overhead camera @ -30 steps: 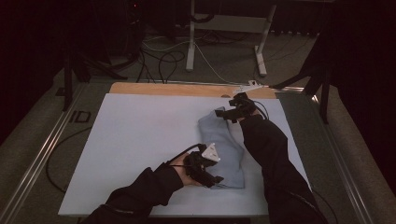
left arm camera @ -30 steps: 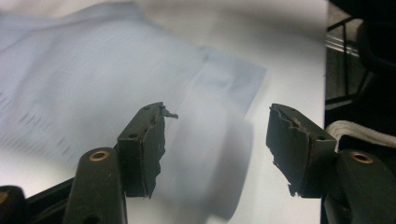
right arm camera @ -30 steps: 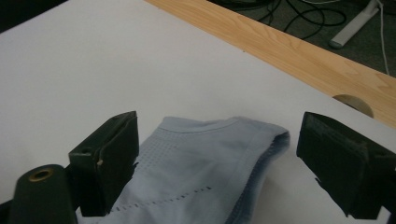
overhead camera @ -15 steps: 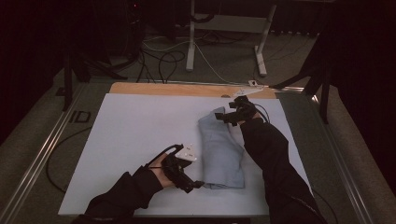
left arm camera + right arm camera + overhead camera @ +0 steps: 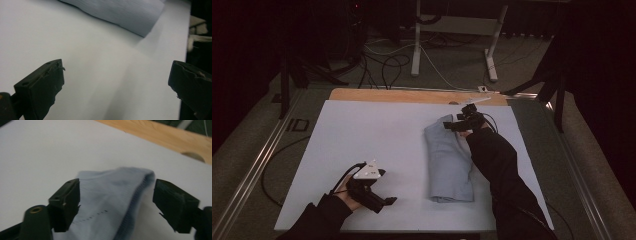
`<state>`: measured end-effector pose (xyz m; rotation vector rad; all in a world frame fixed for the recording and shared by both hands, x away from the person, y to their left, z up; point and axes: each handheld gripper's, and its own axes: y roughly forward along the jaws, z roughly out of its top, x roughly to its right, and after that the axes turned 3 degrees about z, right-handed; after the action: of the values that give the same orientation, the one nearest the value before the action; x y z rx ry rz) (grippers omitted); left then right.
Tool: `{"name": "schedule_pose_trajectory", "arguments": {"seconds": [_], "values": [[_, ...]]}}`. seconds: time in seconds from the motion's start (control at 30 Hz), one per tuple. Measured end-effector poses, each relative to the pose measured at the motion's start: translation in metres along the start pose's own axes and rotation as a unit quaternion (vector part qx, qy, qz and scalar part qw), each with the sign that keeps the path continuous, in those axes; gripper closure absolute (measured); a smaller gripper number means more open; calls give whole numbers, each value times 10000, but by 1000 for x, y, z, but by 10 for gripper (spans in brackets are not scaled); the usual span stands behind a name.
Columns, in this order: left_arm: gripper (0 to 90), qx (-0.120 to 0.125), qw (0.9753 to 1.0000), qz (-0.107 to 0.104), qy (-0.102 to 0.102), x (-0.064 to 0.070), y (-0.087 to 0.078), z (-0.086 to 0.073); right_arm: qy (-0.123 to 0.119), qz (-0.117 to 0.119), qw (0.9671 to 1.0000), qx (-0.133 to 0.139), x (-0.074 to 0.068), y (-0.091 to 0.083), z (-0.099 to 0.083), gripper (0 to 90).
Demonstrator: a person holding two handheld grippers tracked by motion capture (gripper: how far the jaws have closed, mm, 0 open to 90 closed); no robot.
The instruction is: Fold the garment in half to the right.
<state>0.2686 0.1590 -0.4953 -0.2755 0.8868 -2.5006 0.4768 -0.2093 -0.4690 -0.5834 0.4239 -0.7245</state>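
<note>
Nearest the front edge of the table (image 5: 362, 125), toward its front left corner, the left gripper (image 5: 384, 200) rests low over the bare white surface with its jaws spread wide and nothing between them. In the left gripper view, the folded cloth (image 5: 120, 12) lies ahead of and apart from those jaws. The cloth (image 5: 448, 160), a pale blue folded garment, sits right of the table's middle with its long axis running from the front edge toward the back edge. At its far end, near the back right corner, the right gripper (image 5: 451, 125) hovers at the cloth's top edge. In the right gripper view its jaws stand apart on either side of the cloth's end (image 5: 112, 195), straddling it without pinching. The right gripper is therefore the nearer one by far: a grip on the far end probably needs only closing, whereas the left gripper would have to travel rightward to reach the near end.
</note>
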Motion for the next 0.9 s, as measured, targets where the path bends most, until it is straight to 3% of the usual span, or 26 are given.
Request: {"name": "schedule_pose_trajectory", "arguments": {"seconds": [0.27, 0.43, 0.53, 0.7, 0.9], "values": [[13, 470, 9970, 535, -304, -9, -27, -31, 279, -48, 9990, -338, 12, 12, -17, 301], [13, 519, 9963, 540, -414, -11, -32, -47, 328, 5, 9990, -288, 11, 3, -27, 312], [13, 478, 9967, 520, -394, -11, -33, -53, 204, -40, 9991, -376, 6, -3, -35, 311], [13, 625, 9960, 528, -371, -12, -36, -55, 221, 24, 9992, -325, 0, -16, -51, 314], [13, 767, 9938, 638, -482, -17, -41, -57, 236, 56, 9994, -249, -9, -30, -71, 330]]}}
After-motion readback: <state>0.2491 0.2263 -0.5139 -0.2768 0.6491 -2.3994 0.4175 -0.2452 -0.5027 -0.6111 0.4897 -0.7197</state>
